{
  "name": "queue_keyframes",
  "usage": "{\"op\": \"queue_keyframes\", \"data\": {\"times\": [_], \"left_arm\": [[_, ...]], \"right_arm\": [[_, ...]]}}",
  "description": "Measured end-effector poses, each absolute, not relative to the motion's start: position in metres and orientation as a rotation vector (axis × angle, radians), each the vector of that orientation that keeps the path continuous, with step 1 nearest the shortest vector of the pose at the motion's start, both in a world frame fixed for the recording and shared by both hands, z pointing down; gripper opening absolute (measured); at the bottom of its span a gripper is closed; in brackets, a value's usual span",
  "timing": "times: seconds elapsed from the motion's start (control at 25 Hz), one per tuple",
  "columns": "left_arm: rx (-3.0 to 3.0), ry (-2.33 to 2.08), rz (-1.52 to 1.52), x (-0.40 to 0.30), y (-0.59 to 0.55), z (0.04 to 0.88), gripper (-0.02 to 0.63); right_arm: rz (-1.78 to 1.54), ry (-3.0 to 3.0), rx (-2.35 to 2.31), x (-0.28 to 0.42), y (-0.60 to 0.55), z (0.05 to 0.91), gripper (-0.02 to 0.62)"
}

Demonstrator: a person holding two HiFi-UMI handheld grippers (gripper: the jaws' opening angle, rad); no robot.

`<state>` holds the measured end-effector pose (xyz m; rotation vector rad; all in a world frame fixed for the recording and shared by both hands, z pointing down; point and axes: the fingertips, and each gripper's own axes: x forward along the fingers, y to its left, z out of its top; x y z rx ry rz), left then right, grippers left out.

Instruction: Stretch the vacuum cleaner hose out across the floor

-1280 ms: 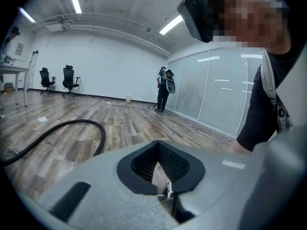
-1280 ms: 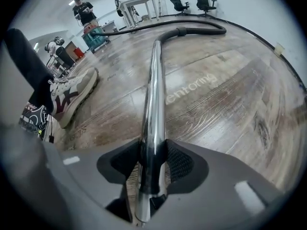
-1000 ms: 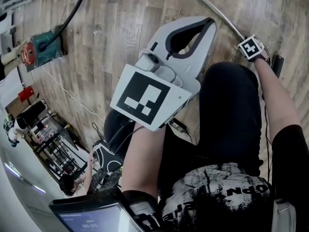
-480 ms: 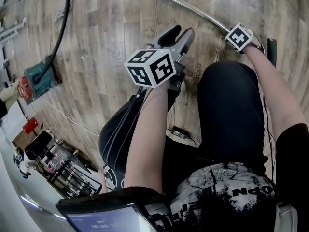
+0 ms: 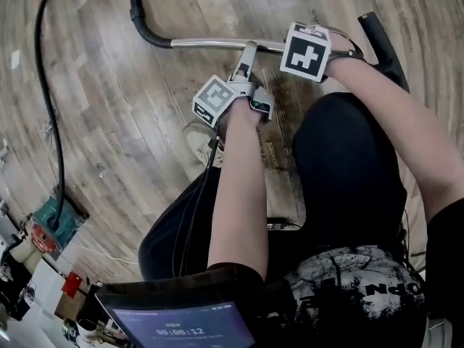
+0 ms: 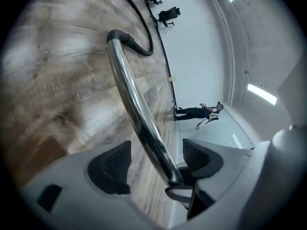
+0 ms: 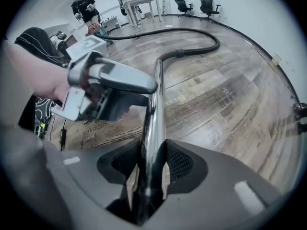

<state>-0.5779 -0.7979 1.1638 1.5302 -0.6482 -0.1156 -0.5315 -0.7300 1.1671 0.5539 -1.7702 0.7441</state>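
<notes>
The tube [image 5: 210, 43] runs across the upper middle of the frame. It passes between the jaws of the left gripper [image 6: 157, 161], which have just been opening, and the right gripper [image 7: 153, 162] clamps it further right. The hose [image 5: 133, 6] leaves its left end toward the top edge. A cable [image 5: 42, 71] descends the left side to a box [image 5: 61, 217].

The tube [image 5: 210, 43] is glossy polished metal, mirror-smooth, its hose [image 5: 135, 6] matt black plastic, the floor [image 5: 109, 122] grained wood planks with a dull sheen, and the left tongs [image 6: 156, 161] smooth matt grey plastic with finely ribbed black pads [image 6: 114, 166].
</notes>
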Motion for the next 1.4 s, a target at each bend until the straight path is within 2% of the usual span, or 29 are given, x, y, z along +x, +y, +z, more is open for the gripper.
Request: {"op": "queue_keyframes", "data": {"times": [0.16, 0.28, 0.4, 0.6, 0.68, 0.92, 1.16, 1.28, 1.4], "left_arm": [[1.507, -0.564, -0.231, -0.537, -0.820, 1.180, 0.341], [1.398, -0.547, -0.342, -0.521, -0.826, 1.174, 0.178], [1.337, -0.564, -0.384, -0.521, -0.826, 1.182, 0.142], [1.350, -0.610, -0.423, -0.531, -0.828, 1.176, 0.133], [1.356, -0.624, -0.427, -0.529, -0.830, 1.169, 0.133], [1.369, -0.669, -0.372, -0.518, -0.831, 1.142, 0.141], [1.367, -0.809, -0.503, -0.579, -0.884, 1.131, 0.147], [1.413, -0.660, -0.518, -0.564, -0.887, 1.102, 0.133], [1.490, -0.696, -0.453, -0.561, -0.886, 1.097, 0.094]], "right_arm": [[0.639, -1.757, 0.588, -0.525, -0.739, 1.164, 0.178], [0.590, -1.735, 0.605, -0.513, -0.739, 1.155, 0.178], [0.529, -1.744, 0.634, -0.509, -0.742, 1.161, 0.181], [0.370, -1.721, 0.613, -0.512, -0.740, 1.179, 0.202], [0.387, -1.687, 0.596, -0.504, -0.735, 1.190, 0.166], [0.470, -1.697, 0.546, -0.493, -0.733, 1.166, 0.150], [0.467, -1.725, 0.524, -0.479, -0.696, 1.145, 0.152], [0.461, -1.725, 0.543, -0.465, -0.689, 1.135, 0.149], [0.473, -1.713, 0.556, -0.459, -0.689, 1.132, 0.146]]}}
